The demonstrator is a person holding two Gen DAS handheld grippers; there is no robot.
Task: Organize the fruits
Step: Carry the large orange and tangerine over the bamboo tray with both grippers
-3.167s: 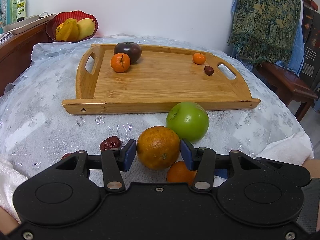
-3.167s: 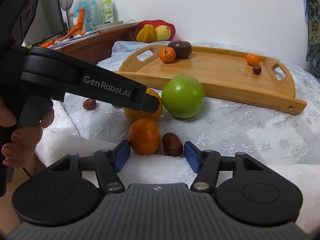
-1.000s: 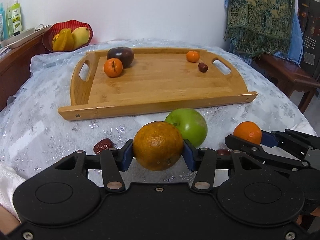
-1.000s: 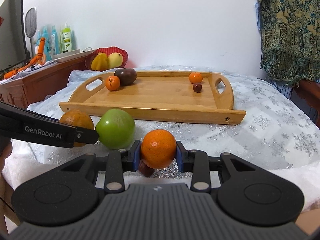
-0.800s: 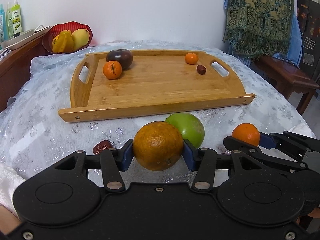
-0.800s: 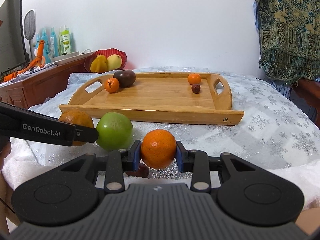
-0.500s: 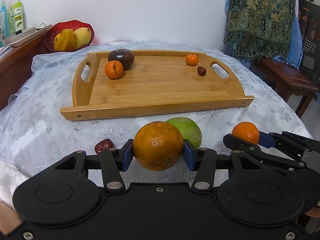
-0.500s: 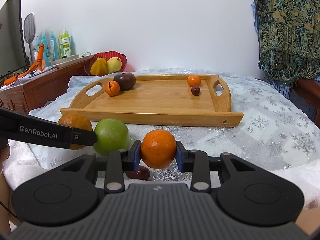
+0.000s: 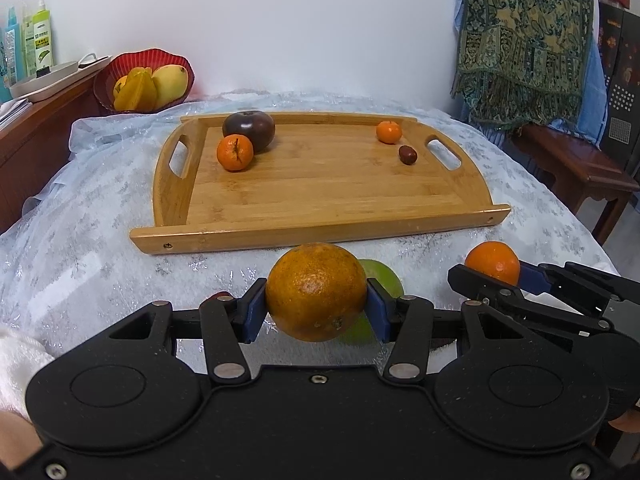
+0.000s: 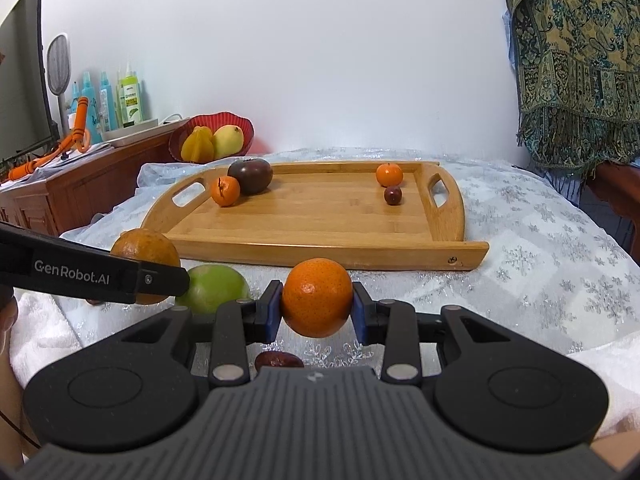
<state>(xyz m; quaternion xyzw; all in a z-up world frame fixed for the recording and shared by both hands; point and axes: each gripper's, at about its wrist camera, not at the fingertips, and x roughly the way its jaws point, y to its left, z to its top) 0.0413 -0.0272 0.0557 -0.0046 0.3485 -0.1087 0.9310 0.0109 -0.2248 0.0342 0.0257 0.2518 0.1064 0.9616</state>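
My left gripper (image 9: 316,310) is shut on a large dull orange (image 9: 316,290), held above the tablecloth in front of the wooden tray (image 9: 320,236). To its right my right gripper (image 10: 316,312) is shut on a smaller bright mandarin (image 10: 317,298). A green apple (image 10: 214,286) lies on the cloth behind the large orange. One red date (image 10: 276,360) rests below the right gripper. On the tray sit a dark plum (image 9: 250,128), a mandarin (image 9: 235,153), a small mandarin (image 9: 389,132) and a date (image 9: 407,155).
A red bowl (image 9: 108,80) with yellow fruit stands on a wooden sideboard (image 10: 80,184) at the back left, beside bottles. A patterned cloth (image 9: 524,40) hangs at the right over a wooden bench (image 9: 580,168). White towel (image 10: 40,328) covers the near table edge.
Both grippers have lifted their fruit off the cloth since the earliest frames. Over the last second the views have shifted only slightly, with the green apple sinking behind the large orange.
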